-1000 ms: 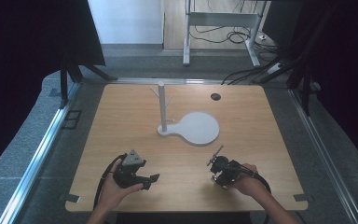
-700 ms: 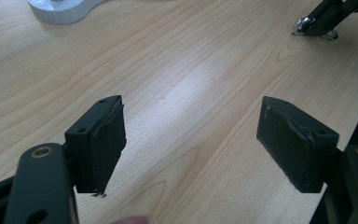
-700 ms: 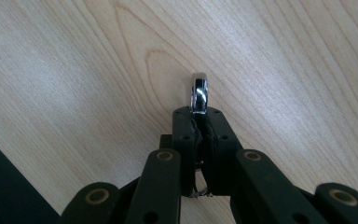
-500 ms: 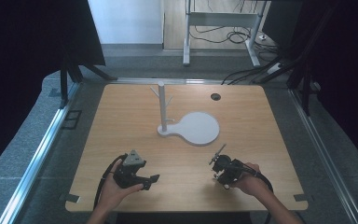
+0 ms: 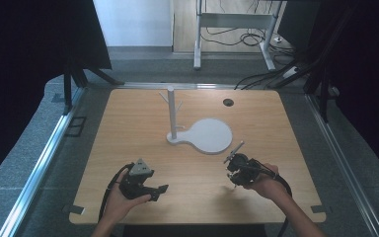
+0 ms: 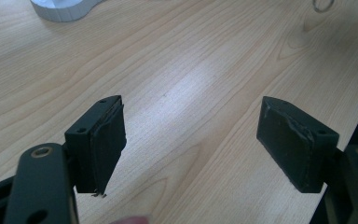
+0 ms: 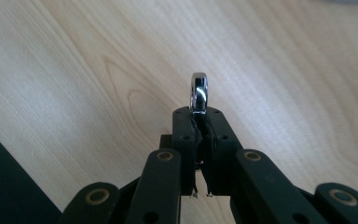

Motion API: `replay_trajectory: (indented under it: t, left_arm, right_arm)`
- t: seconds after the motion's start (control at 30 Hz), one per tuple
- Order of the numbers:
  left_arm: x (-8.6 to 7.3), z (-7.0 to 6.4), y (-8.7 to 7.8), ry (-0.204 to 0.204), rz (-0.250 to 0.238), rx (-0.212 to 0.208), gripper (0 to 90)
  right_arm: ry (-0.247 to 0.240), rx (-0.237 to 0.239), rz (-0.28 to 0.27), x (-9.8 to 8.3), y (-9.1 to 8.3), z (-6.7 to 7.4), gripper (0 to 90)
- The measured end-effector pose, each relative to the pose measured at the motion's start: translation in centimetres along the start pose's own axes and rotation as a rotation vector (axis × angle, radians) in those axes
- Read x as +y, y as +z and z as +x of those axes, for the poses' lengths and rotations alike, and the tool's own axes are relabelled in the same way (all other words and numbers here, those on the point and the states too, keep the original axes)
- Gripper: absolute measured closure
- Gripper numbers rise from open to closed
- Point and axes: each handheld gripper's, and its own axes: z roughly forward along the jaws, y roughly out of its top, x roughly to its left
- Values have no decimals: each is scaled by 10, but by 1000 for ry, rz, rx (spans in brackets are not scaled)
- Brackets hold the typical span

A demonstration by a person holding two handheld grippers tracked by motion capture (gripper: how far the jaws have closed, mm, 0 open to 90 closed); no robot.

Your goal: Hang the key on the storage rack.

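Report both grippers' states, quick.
Left gripper: open, nothing between its black pads.
Right gripper: shut on a small shiny chrome metal ring, seen edge-on.

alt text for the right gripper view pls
The right claw is shut on a small shiny metal ring, which sticks up edge-on from between its black pads above a light wooden table.

Even, soft daylight falls on the pale wooden desk (image 5: 197, 192), with a mild sheen in the left gripper view. The surroundings stay dark. Close-up jaws look slightly soft; shadows are faint.
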Motion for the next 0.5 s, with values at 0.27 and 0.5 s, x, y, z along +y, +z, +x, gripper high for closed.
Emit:
replay_trajectory:
  t: [0.27,0.5]
  left_arm:
    - [0,0,0,4,4,-2,240]
    - [-1,0,0,6,3,-6,240]
  right_arm:
    - [6,-17,-47,11,-15,-6,846]
    - [4,-20,-63,23,-19,-8,845]
